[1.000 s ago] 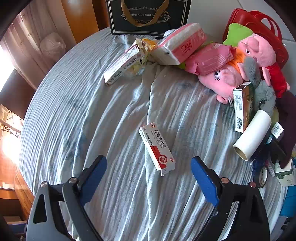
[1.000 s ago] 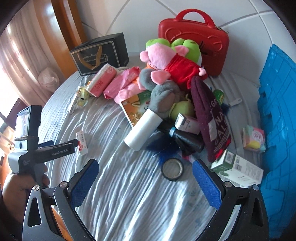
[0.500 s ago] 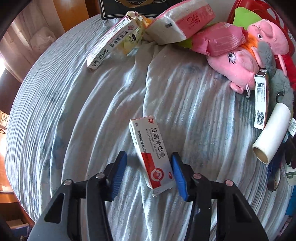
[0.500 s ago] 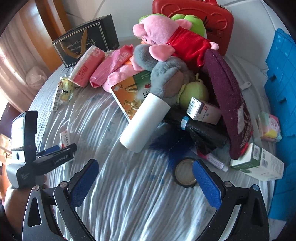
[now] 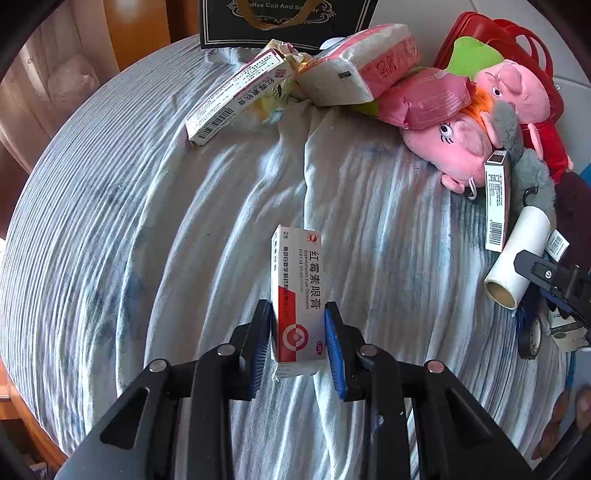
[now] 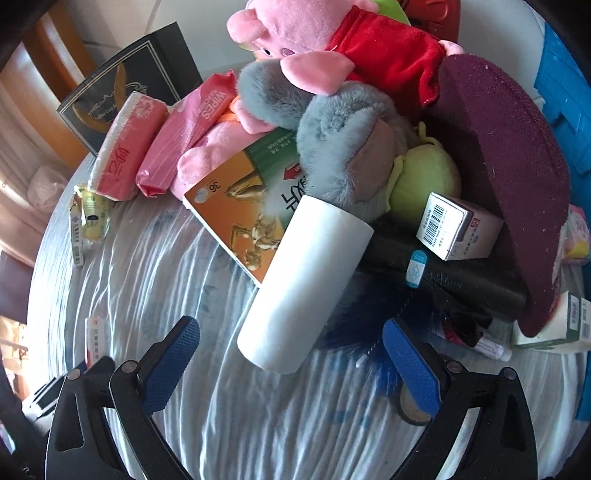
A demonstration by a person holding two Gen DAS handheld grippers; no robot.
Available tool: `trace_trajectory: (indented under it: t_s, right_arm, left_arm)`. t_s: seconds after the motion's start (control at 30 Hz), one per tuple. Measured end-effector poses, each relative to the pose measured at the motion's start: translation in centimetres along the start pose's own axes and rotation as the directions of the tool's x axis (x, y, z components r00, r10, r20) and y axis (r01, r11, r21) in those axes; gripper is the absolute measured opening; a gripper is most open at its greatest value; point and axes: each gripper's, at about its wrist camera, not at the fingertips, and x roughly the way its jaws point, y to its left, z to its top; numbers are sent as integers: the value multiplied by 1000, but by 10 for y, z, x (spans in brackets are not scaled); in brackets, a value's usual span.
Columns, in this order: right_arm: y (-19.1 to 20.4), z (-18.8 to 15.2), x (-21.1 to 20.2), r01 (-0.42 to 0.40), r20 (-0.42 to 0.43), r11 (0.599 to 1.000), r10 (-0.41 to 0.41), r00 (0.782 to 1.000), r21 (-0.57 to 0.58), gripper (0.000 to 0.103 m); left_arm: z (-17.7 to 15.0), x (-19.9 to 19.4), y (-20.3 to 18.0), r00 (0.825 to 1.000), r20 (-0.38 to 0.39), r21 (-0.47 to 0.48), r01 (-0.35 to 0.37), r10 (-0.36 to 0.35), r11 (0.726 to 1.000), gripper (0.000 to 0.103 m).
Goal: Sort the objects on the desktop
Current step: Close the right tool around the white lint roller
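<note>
Ointment box (image 5: 298, 291), light thin card, sits pinched between left gripper (image 5: 298, 341) fingers at its near end; squeeze gently. Right gripper (image 6: 290, 363) fingers spread before paper roll (image 6: 306, 284).

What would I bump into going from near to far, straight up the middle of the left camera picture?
left hand-held gripper → eye ointment box held between its pads → bare wrinkled sheet → white and pink tissue pack → black gift bag
</note>
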Motion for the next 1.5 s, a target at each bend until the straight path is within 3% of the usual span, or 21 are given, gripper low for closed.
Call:
trace_trajectory:
  t_s: [0.23,0.5,0.6,0.63,1.5]
  right_arm:
    - [-4,2,17,14,-27,1000,-14,1000,18,81]
    - [-4,2,26,9,-27,1000,-9,1000,8,73]
    - [-1,2,29,3,-35,1000,-3,999,4,60]
    - [0,2,30,-4,-39,1000,4,999,2,52]
    - [6,-40,-18,-26,-53,992,19,998,-124,46]
  left_arm:
    - [-2,2,-1,1000,-11,9,-4,4,1000,28]
    - [-1,1,-7,1000,-20,24,-7,8,1000,28]
    - [0,0,-8,1000,-21,27,-8,9,1000,28]
    - [0,-1,-9,1000,-20,29,-9,9,1000,28]
    - [-10,-31,-26,1000,10,54,8,-9,998,28]
